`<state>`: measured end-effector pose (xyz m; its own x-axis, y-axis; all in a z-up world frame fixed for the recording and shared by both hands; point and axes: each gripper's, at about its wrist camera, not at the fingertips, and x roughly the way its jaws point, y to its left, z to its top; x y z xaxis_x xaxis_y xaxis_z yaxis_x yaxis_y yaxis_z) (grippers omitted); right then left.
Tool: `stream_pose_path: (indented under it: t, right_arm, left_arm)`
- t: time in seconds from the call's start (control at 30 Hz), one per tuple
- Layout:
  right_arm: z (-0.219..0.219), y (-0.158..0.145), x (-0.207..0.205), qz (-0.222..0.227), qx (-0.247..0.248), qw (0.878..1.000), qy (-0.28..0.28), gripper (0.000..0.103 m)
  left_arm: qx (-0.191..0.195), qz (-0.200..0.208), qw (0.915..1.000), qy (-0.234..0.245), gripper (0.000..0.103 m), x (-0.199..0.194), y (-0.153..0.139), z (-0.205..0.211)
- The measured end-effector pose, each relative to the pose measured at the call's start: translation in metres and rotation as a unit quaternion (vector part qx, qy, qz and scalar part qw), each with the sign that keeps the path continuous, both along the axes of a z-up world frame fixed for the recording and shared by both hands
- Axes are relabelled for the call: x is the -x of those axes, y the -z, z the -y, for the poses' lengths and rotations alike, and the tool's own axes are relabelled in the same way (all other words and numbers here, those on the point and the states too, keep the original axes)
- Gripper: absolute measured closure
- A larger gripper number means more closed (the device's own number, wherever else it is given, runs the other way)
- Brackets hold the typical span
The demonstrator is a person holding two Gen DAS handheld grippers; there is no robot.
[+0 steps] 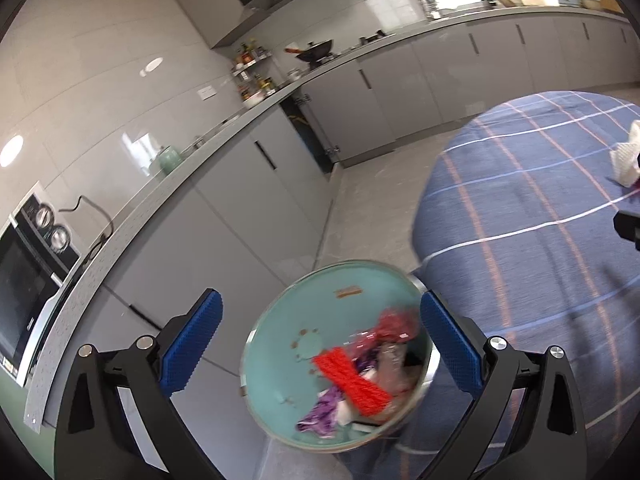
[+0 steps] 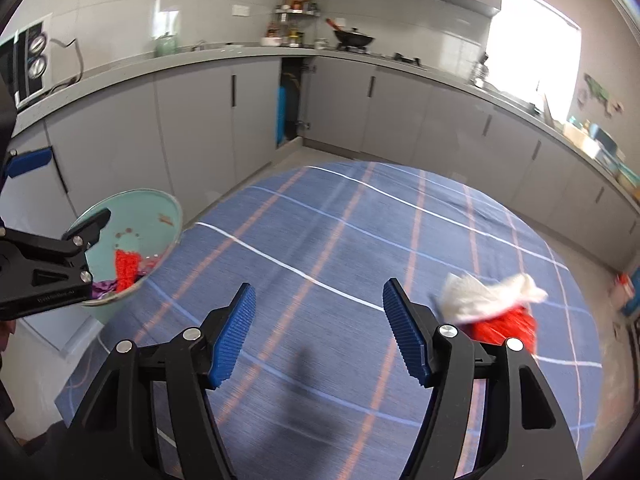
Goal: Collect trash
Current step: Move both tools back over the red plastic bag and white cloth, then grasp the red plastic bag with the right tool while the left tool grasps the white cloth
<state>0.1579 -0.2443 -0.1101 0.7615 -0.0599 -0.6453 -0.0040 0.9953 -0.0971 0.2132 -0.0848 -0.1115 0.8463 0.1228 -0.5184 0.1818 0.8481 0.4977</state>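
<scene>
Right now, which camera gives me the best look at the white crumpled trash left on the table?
The right wrist view: the white crumpled trash lies whole on the blue checked tablecloth, overlapping a red piece. The left wrist view shows only part of it, cut off at the right edge.

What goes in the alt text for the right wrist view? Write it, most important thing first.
The open, empty right hand-held gripper hangs over a blue plaid tablecloth, with crumpled white paper on red mesh trash just to its right. At left, a teal bin holding trash stands beside the table.
</scene>
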Motion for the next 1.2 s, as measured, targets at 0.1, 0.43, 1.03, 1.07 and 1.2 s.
stream_pose_path:
  t: [0.1, 0.43, 1.03, 1.07, 1.2]
  right_arm:
    - [0.016, 0.000, 0.011, 0.002, -0.001, 1.000, 0.015, 0.035]
    - [0.097, 0.008, 0.049, 0.000, 0.001, 0.995, 0.099, 0.033]
    - [0.162, 0.036, 0.010, -0.050, -0.068, 0.985, 0.148, 0.064]
    - [0.162, 0.037, 0.008, -0.059, -0.076, 0.985, 0.143, 0.078]
    - [0.155, 0.029, 0.021, -0.062, -0.083, 0.987, 0.126, 0.093]
  left_arm:
    - [-0.004, -0.005, 0.9997, 0.025, 0.006, 0.006, 0.005, 0.025]
    - [-0.008, -0.013, 0.9952, 0.097, 0.006, 0.023, 0.012, 0.094]
    - [0.025, -0.024, 0.9886, 0.147, 0.006, 0.008, 0.010, 0.161]
    - [0.025, -0.024, 0.9885, 0.147, 0.006, 0.007, 0.009, 0.161]
    - [0.029, -0.022, 0.9879, 0.150, 0.006, 0.007, 0.004, 0.164]
